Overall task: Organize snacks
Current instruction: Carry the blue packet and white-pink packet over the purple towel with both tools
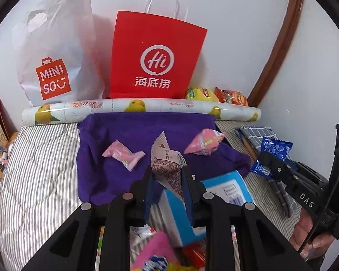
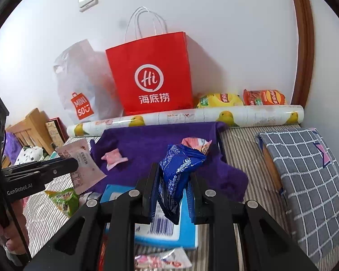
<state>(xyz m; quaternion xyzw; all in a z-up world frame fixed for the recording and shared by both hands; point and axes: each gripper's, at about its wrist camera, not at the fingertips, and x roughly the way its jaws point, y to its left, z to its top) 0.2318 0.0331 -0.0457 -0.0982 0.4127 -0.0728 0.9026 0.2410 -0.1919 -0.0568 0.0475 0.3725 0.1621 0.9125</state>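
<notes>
1. Left wrist view: the left gripper (image 1: 168, 180) has its fingers clamped on a pale printed sachet (image 1: 167, 164), held above the purple cloth (image 1: 115, 169) on the bed.
2. The right gripper (image 2: 174, 187) pinches a blue packet (image 2: 180, 169).
3. Judged step: carrying both snacks to the cloth; next, set each beside the pink sachets (image 1: 124, 154) and release.

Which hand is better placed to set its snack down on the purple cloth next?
Probably the left. The left gripper holds its pale pink packet directly above the purple cloth. The right gripper, shut on the blue packet, hangs over the blue-and-white box by the cloth's near edge.
</notes>
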